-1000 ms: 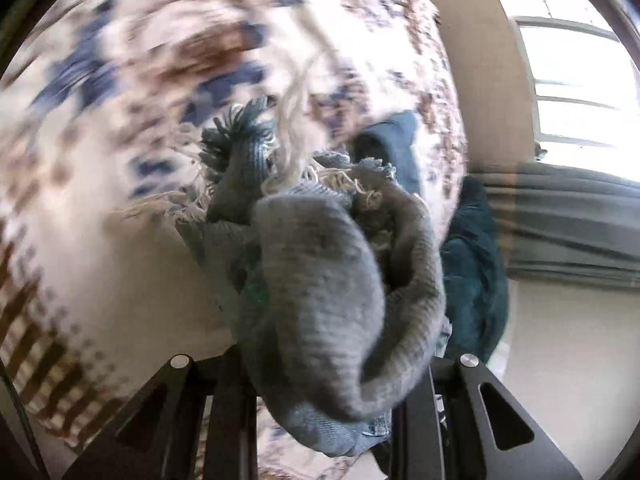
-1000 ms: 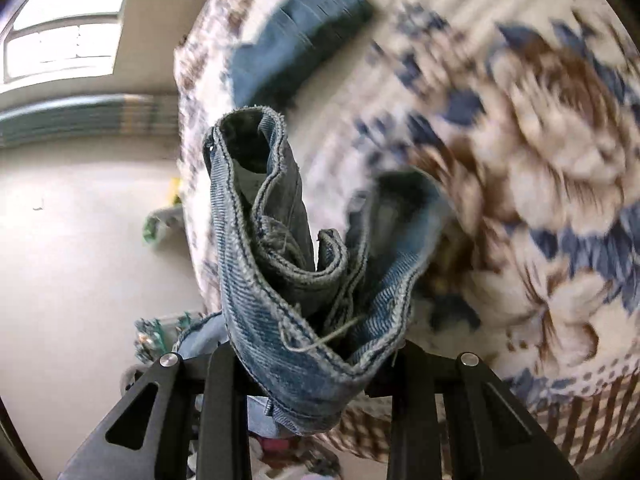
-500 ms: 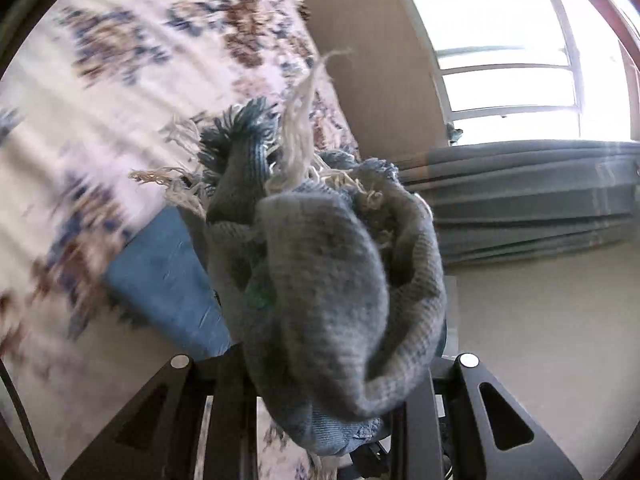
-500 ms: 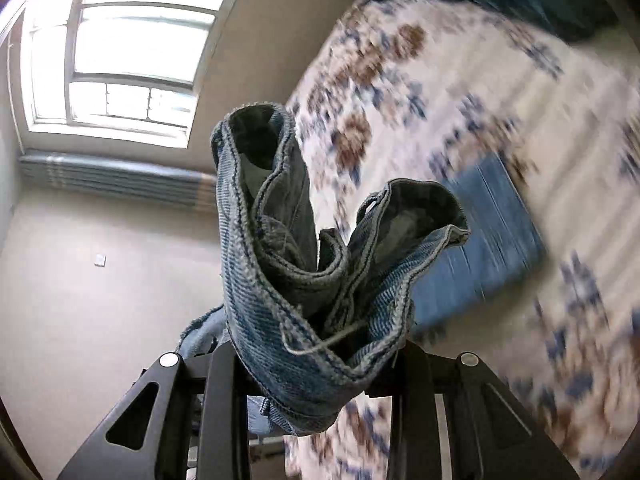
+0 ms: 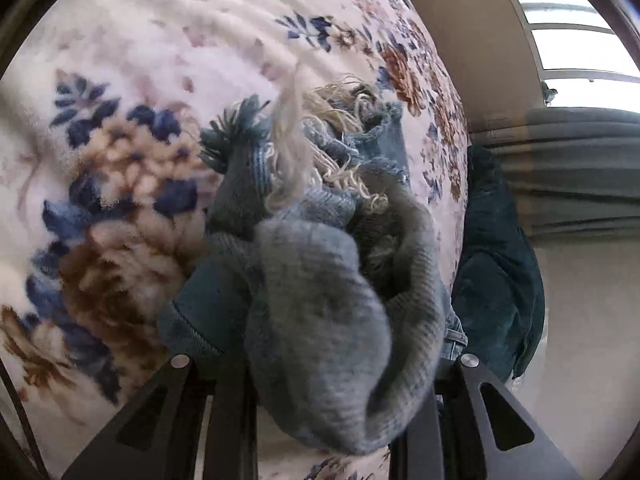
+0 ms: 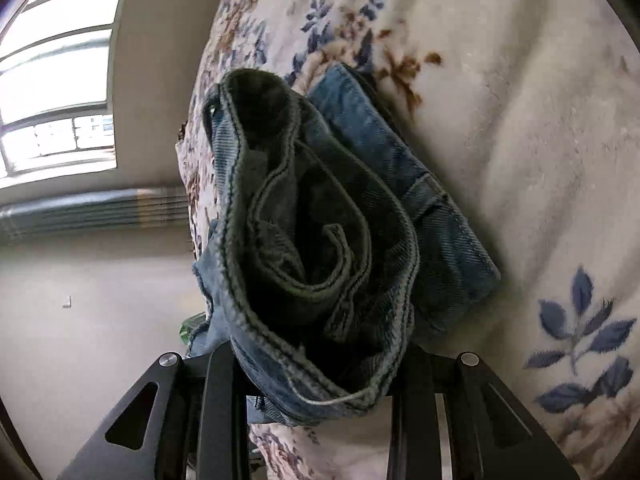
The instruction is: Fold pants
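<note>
The pants are blue jeans. In the left wrist view my left gripper (image 5: pixel 324 412) is shut on a bunched, frayed leg end of the jeans (image 5: pixel 320 280), with pale threads sticking up. In the right wrist view my right gripper (image 6: pixel 320 412) is shut on the bunched hemmed end of the jeans (image 6: pixel 312 248). Behind it a flat, folded part of the jeans (image 6: pixel 404 184) lies on the floral blanket (image 6: pixel 520 120). Both bunches hide the fingertips.
The floral blanket (image 5: pixel 140 120) covers a bed. A dark teal cloth (image 5: pixel 496 272) hangs at the bed's edge. Beyond are a bare floor (image 6: pixel 80 320), a radiator (image 6: pixel 88 212) and a bright window (image 6: pixel 52 100).
Both grippers have swung down towards the bed while keeping hold. The blanket now fills more of each view, and the folded part of the jeans lies close behind the right gripper.
</note>
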A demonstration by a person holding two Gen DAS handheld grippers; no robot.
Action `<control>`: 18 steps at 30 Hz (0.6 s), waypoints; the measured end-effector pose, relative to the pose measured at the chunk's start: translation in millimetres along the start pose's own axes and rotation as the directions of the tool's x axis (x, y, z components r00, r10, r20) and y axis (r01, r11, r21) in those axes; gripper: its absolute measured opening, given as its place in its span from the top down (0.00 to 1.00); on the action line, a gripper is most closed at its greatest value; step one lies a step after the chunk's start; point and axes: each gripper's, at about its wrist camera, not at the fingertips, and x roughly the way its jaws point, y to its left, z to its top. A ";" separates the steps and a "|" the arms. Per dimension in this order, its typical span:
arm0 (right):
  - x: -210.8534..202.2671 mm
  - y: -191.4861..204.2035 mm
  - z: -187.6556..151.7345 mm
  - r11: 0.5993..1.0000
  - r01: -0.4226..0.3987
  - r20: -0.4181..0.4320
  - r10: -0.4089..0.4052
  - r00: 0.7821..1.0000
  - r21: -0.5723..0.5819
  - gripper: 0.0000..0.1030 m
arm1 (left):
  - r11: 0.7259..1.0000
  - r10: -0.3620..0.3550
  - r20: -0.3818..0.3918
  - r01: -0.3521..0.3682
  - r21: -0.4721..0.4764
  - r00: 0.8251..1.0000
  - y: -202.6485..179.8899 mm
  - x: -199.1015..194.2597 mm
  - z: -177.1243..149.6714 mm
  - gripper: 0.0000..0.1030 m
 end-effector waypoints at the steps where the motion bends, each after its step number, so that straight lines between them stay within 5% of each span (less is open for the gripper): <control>1: 0.6 3.6 1.1 1.000 0.008 -0.001 -0.008 1.000 -0.011 0.69 | 1.000 0.001 0.001 -0.001 -0.001 1.000 0.9 -1.3 -1.5 0.79; 7: 10.6 9.8 11.6 0.998 0.053 -0.070 -0.055 0.996 -0.024 0.56 | 0.999 0.037 -0.011 -0.037 0.007 0.999 4.4 -3.9 -6.8 0.75; 11: -6.2 13.1 15.3 0.993 0.112 -0.083 -0.114 0.990 -0.021 0.22 | 0.988 0.130 -0.008 -0.128 0.088 0.992 -8.1 -15.4 -12.0 0.64; 12: -15.6 18.1 13.7 0.984 0.169 -0.052 -0.173 0.984 -0.062 0.16 | 0.975 0.181 0.019 -0.182 0.125 0.983 -14.5 -23.4 -17.5 0.48; 13: -23.5 25.9 10.0 0.964 0.240 -0.019 -0.244 0.970 -0.117 0.15 | 0.957 0.232 0.056 -0.238 0.166 0.971 -21.3 -32.4 -24.6 0.26; 15: -35.6 47.7 -3.5 0.867 0.426 0.074 -0.422 0.903 -0.259 0.14 | 0.918 0.293 0.120 -0.314 0.240 0.948 -34.0 -47.4 -39.0 0.08; 18: -40.6 80.8 -33.6 0.653 0.618 0.217 -0.590 0.778 -0.438 0.12 | 0.785 0.423 0.229 -0.481 0.391 0.877 -60.8 -60.0 -66.3 0.07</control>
